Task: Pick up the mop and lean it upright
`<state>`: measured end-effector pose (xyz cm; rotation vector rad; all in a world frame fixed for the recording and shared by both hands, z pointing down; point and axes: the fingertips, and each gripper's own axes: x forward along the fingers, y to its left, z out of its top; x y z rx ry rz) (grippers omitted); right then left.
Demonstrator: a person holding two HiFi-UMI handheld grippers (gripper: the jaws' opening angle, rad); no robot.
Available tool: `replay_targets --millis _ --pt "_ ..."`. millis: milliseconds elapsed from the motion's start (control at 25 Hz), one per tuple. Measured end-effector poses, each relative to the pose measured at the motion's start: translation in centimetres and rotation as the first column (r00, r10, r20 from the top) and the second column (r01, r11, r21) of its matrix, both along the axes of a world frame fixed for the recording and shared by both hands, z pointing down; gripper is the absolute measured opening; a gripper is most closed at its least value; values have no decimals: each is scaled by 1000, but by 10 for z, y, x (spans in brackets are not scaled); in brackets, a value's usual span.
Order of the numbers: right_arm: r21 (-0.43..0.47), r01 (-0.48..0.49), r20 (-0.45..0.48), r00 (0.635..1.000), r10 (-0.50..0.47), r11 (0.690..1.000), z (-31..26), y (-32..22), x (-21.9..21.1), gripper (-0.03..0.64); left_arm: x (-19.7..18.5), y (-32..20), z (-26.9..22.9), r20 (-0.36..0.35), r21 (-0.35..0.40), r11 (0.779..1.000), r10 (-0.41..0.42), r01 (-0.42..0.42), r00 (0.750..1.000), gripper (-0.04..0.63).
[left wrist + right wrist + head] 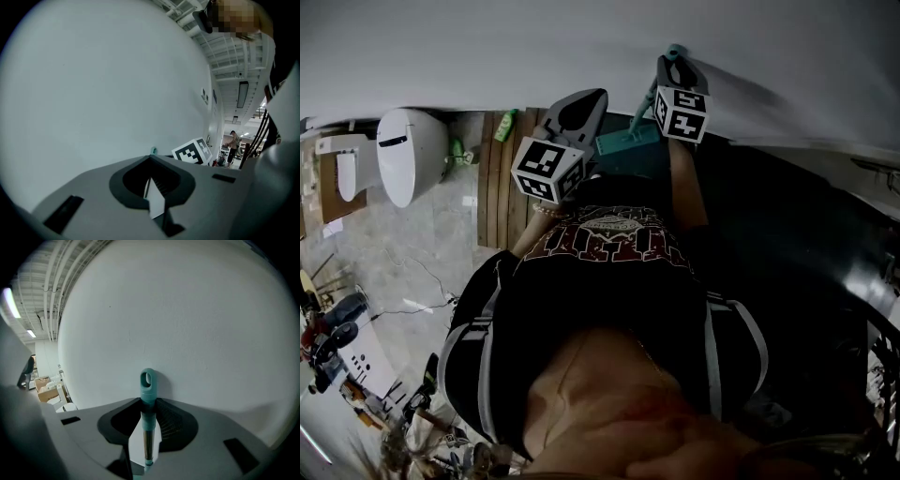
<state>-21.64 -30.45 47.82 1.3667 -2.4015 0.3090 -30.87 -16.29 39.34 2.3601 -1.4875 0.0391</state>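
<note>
The mop stands upright close to the white wall point(487, 47). In the head view its teal handle point(643, 108) runs down to the flat teal mop head point(625, 141) on the floor. My right gripper point(673, 56) is shut on the handle near its top. In the right gripper view the handle's looped teal end point(147, 380) sticks up past the jaws, just in front of the wall. My left gripper point(589, 96) is beside it on the left, shut with nothing in it. In the left gripper view the handle's tip point(153, 150) peeks over the left gripper's housing.
A white toilet point(408, 150) stands at the left by the wall. Beside it is a wooden slatted board point(497, 178) with a green bottle point(504, 125). Cables and clutter point(337, 347) lie on the tiled floor at lower left. A person point(232, 147) stands far down the hall.
</note>
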Motion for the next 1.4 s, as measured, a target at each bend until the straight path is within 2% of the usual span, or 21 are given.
replay_targets --millis 600,640,720,800,1400 --pt "27 23 70 997 -25 999 -27 25 10 103 13 2 -2 -2 8 999 31 -31 1000 37" --pt "32 25 81 996 -28 999 -29 28 11 100 15 2 -1 -2 9 999 35 -35 999 37" --pt "46 22 105 994 -27 999 -35 33 16 38 19 4 1 -1 6 999 45 -45 999 37" --pt "55 19 119 993 -25 998 -41 37 21 21 24 4 1 -2 4 999 51 -51 999 37" --pt "50 3 131 991 -9 999 -64 79 47 18 52 7 -5 -8 7 994 105 -105 994 37"
